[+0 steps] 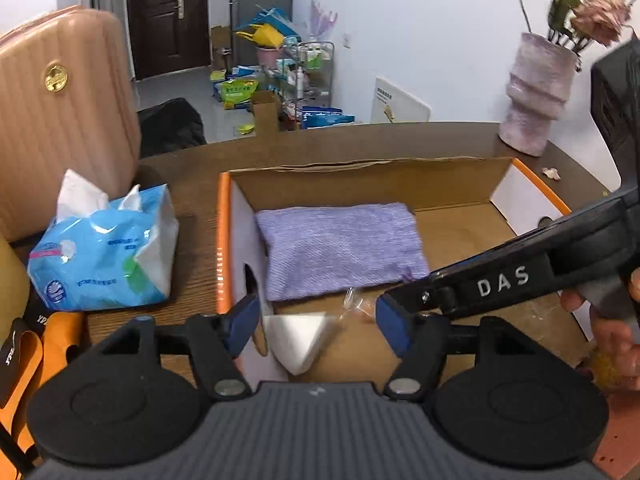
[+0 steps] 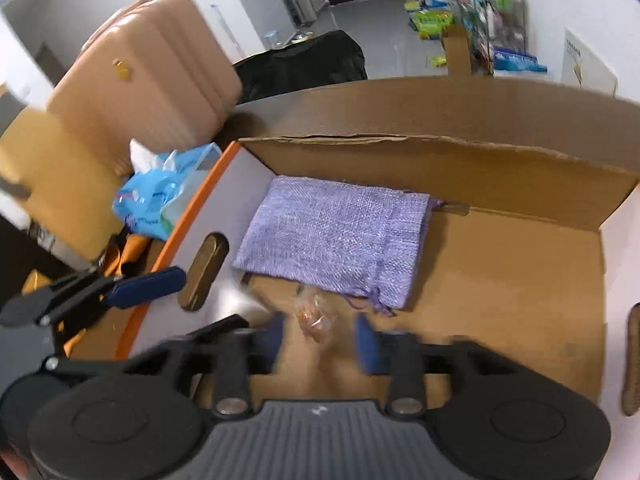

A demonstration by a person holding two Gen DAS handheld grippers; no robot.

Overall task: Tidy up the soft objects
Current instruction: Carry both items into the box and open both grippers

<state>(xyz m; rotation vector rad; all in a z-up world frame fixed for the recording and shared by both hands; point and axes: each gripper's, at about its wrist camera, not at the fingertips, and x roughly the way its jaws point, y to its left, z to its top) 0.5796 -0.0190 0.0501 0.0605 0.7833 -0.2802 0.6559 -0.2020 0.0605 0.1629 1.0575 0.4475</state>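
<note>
Lilac woven pouch (image 2: 336,236), flat, perhaps drawstring, in box (image 2: 440,160)

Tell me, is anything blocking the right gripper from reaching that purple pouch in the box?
Nearly nothing: only a small clear wrapper lies on the box floor between the open right gripper and the purple pouch.

We see a purple pouch (image 2: 336,236) of coarse woven cloth, loose threads fraying at its mouth. It lies in a box (image 1: 360,180) of matt brown corrugated cardboard, with smooth white inner walls and an orange rim. A small clear plastic wrapper (image 2: 314,316) looks crinkled and shiny. The table (image 1: 196,240) shows dark wood grain. Beside it, the tissue pack (image 1: 104,252) is glossy blue plastic film with soft white paper poking out. The suitcase (image 1: 60,120) is ribbed pink hard plastic with a satin sheen. The vase (image 1: 536,92) looks rough and chalky.
</note>
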